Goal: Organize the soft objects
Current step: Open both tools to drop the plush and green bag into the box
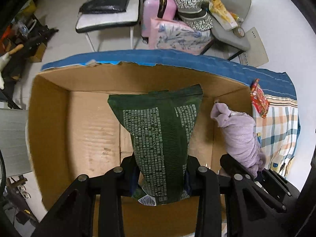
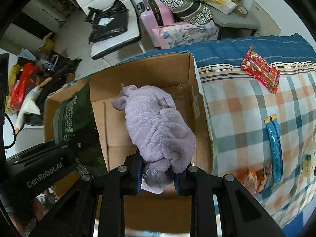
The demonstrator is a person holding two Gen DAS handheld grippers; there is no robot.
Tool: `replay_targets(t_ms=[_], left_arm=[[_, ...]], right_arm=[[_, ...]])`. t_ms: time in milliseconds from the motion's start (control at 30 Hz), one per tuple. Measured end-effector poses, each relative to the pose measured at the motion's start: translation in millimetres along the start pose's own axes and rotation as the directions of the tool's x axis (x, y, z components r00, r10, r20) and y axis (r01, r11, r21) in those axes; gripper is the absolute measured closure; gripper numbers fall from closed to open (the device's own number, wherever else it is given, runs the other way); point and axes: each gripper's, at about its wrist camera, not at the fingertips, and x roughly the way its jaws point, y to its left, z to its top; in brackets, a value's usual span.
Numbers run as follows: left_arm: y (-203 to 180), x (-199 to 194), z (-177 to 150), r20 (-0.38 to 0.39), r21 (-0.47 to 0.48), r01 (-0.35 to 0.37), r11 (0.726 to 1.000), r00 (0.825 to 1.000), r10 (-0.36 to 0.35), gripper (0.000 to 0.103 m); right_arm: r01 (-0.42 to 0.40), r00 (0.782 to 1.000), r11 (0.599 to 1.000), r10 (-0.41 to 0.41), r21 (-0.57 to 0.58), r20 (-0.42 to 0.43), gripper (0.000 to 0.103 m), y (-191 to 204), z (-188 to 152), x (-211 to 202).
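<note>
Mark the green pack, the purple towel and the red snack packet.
green pack (image 1: 158, 134), left wrist view, printed middle
purple towel (image 2: 156, 126), right wrist view, bundle's middle
red snack packet (image 2: 261, 69), right wrist view, packet's centre

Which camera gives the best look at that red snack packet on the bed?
The right wrist view: the red snack packet lies whole and flat. The left wrist view squeezes it thin at the edge.

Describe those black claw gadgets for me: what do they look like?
Each claw is matte black plastic: two jointed arms with round silver rivets and triangular cut-outs, ending in dark blue pads. The left claw's body carries white "GenRobot.AI" lettering. No cables or sleeves show.
</note>
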Motion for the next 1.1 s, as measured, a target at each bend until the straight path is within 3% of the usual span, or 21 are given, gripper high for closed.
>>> replay_targets(t_ms=[300, 433, 533, 567, 767, 833, 900, 1033, 1100], left_arm=[[2.6, 41.4, 24.5, -0.078, 0.008, 0.000, 1.000, 0.997, 0.000, 0.070], [8.7, 49.5, 30.4, -0.097, -0.027, -0.007, 1.000, 0.995, 0.005, 0.068], [13.9, 49.3, 30.9, -0.094, -0.053, 0.016, 0.998, 0.995, -0.021, 0.057], [14.1, 46.6, 30.7, -0.087, -0.052, 0.010, 0.999, 0.996, -0.014, 0.048], [10.6, 22.1, 22.9, -0.025, -0.026, -0.020, 0.999, 1.000, 0.019, 0.012], [10.6, 14.7, 18.0, -0.009, -0.020, -0.028, 0.999, 1.000, 0.028, 0.011], [11.5, 4.5, 10.5, 0.011, -0.022, -0.028, 0.999, 1.000, 0.028, 0.010], [12.2, -13.3, -3.4, 0.060, -0.016, -0.062, 0.998, 0.996, 0.063, 0.005], [13.4, -25.5, -17.0, 0.081, -0.016, -0.073, 0.997, 0.994, 0.074, 0.005]], right_arm=[[0.039, 0.999, 0.999, -0.039, -0.009, -0.020, 0.074, 4.2, 24.1, 34.4], [0.051, 0.998, 0.999, -0.051, -0.013, -0.046, 0.062, 4.8, 31.1, 46.2], [0.042, 0.998, 0.999, -0.042, -0.013, -0.043, 0.041, 2.6, 32.1, 46.9], [0.044, 0.998, 0.999, -0.045, -0.016, -0.039, 0.036, 2.6, 31.8, 45.4], [0.056, 0.998, 0.998, -0.057, -0.040, -0.037, 0.035, 4.3, 26.8, 32.1], [0.053, 0.997, 0.997, -0.055, -0.050, -0.044, 0.029, 5.1, 23.8, 26.9], [0.053, 0.998, 0.997, -0.055, -0.063, -0.041, 0.014, 5.8, 19.6, 20.9], [0.062, 0.997, 0.993, -0.067, -0.097, -0.047, 0.009, 8.3, 5.3, 7.6], [0.073, 0.996, 0.991, -0.079, -0.114, -0.047, 0.000, 9.4, -2.8, 0.7]])
